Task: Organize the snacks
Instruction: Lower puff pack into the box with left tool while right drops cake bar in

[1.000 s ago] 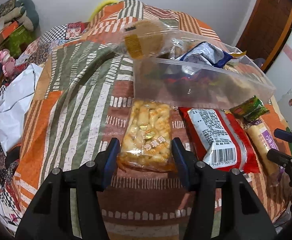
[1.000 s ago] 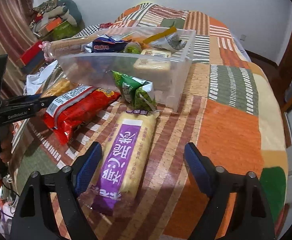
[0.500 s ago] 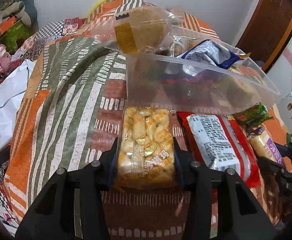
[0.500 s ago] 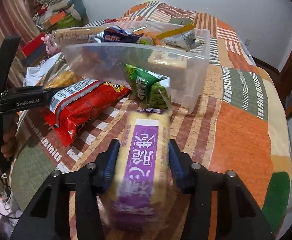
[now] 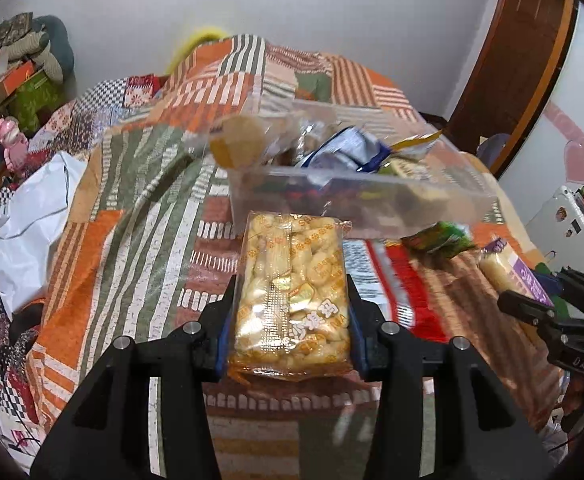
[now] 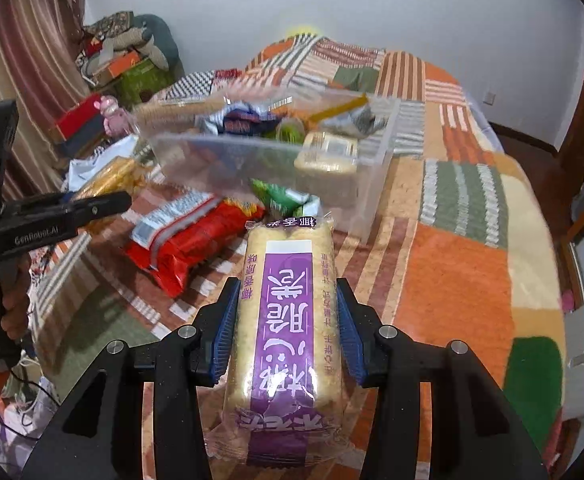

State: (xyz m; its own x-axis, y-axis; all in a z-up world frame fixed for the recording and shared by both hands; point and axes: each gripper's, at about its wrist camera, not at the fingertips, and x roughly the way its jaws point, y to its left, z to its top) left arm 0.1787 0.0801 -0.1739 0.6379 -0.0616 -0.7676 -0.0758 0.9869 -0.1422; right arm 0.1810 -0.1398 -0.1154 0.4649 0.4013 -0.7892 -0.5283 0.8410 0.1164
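Observation:
My left gripper (image 5: pixel 290 320) is shut on a clear yellow pack of puffed snacks (image 5: pixel 290 288) and holds it above the patchwork bedcover. My right gripper (image 6: pixel 288 320) is shut on a long purple-labelled rice-cracker pack (image 6: pixel 288 312), also lifted. A clear plastic bin (image 5: pixel 372 196) with several snack packs in it stands just beyond both; it shows in the right wrist view (image 6: pixel 332 176) too. A red packet (image 6: pixel 188 240) and a small green packet (image 6: pixel 284 198) lie on the bedcover in front of the bin.
The patchwork bedcover (image 6: pixel 472 240) spreads to the right of the bin. A white plastic bag (image 5: pixel 28 220) lies at the bed's left edge. Boxes and clutter (image 6: pixel 124 64) stand by the far left wall. A wooden door (image 5: pixel 512 60) is at the far right.
Both grippers have closed on their packs and lifted them off the bedcover. The views have tilted up, so more of the room shows.

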